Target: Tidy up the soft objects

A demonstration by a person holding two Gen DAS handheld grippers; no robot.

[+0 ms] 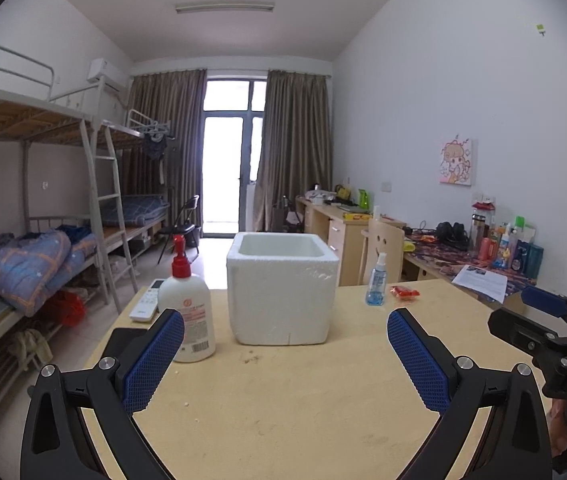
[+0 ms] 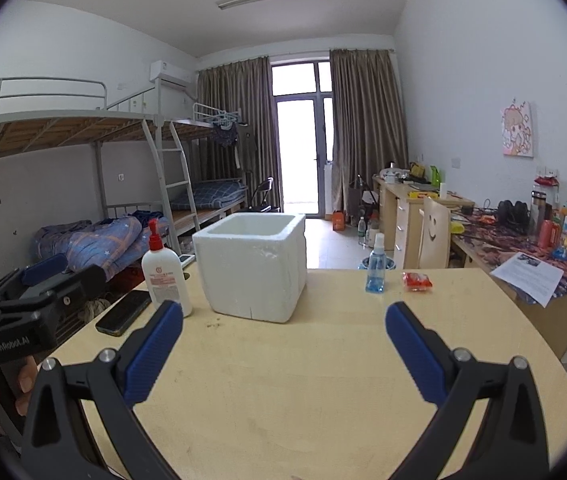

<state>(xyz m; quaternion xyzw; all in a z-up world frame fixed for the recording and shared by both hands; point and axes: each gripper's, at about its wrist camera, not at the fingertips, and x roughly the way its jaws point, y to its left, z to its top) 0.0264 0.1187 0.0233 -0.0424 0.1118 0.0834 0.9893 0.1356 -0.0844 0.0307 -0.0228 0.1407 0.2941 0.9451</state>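
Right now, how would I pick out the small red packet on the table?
Find the white foam box standing mid-table on the pale wooden table. To its right stands a small clear spray bottle of blue liquid; just right of that lies the flat, crinkly red plastic packet, the only red thing lying flat there.

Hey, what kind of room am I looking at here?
Most likely a shared dorm room: metal bunk beds with a ladder along one wall, a row of study desks along the other, curtains at the balcony door.

Both wrist views facing foam box
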